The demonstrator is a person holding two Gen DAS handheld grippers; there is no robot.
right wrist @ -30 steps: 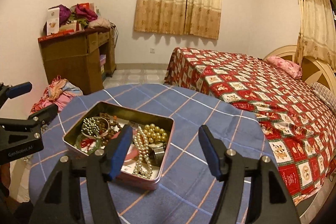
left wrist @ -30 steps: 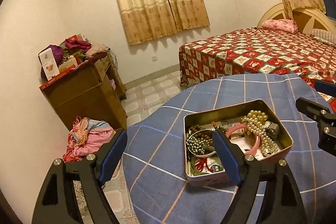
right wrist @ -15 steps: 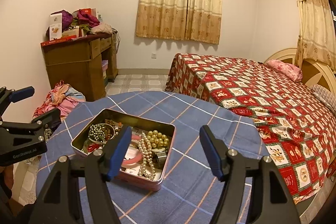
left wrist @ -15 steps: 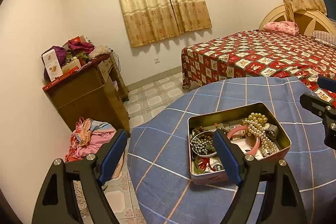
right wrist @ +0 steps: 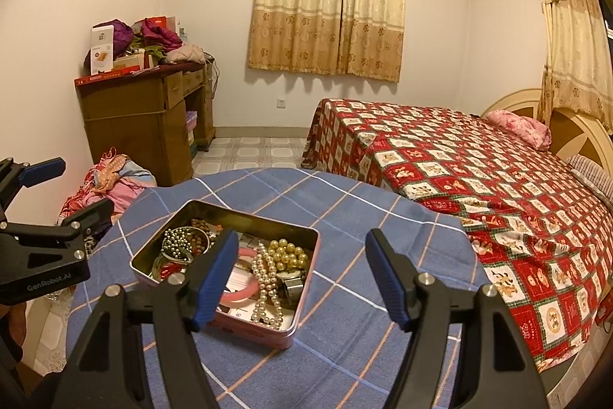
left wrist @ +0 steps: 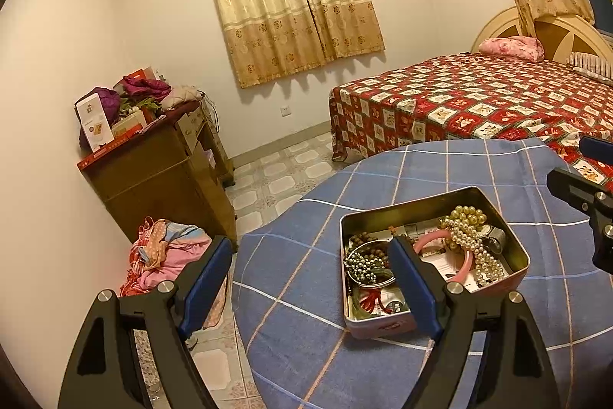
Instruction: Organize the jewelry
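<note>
We hold the left gripper and the right gripper above the blue checked tablecloth, both with jaws spread wide and nothing between them. The jewelry tin sits open on the cloth, below and between the two tools. Inside it we see a white pearl necklace, larger gold pearls, a pink bangle and a silver bead strand, all tangled together
</note>
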